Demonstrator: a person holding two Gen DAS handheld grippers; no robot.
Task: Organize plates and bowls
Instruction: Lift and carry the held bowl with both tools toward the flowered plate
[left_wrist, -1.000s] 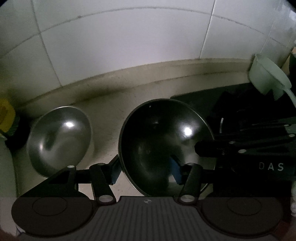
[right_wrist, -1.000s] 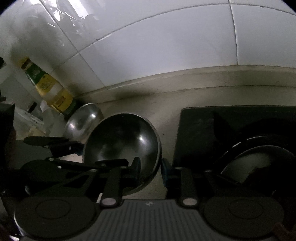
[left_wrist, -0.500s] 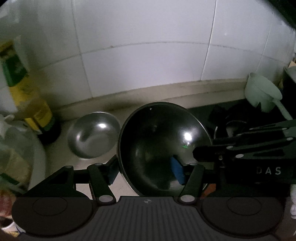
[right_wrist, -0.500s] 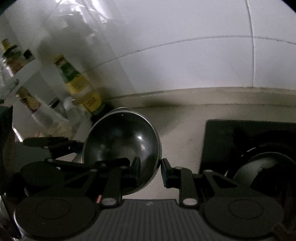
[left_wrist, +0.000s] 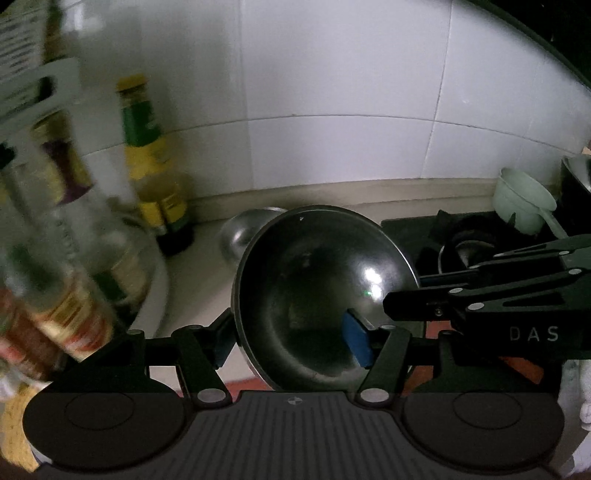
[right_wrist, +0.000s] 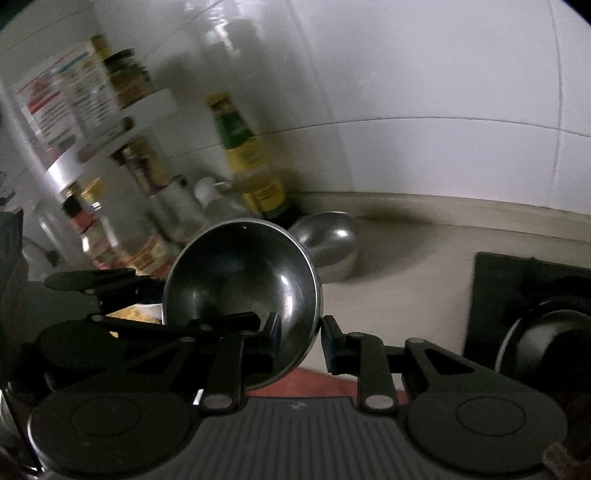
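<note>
A: Where is the large steel bowl (left_wrist: 321, 291)?

B: Held up off the counter, tilted with its mouth toward both cameras. Taking the small steel bowl (right_wrist: 327, 242) as the landmark, the large one hangs in front of and above it, on the near side from the wall.

A: What of the claws?

B: The left gripper (left_wrist: 291, 341) straddles the large bowl's near-left wall, one blue pad (left_wrist: 357, 343) inside, the other finger outside. The span is wide, and whether it pinches cannot be told. The right gripper (right_wrist: 300, 345) has the bowl's right rim in its narrow gap, and looks clamped on it.

A: Which relation decides the next move?

B: The small bowl lies beyond the large one, toward the wall, just beside the yellow-labelled bottle (right_wrist: 255, 166). Both claws sit at the large bowl's near edge, so nesting likely means going forward and down. The left gripper seems nearer the small bowl's side; the bottle is the hazard.
</note>
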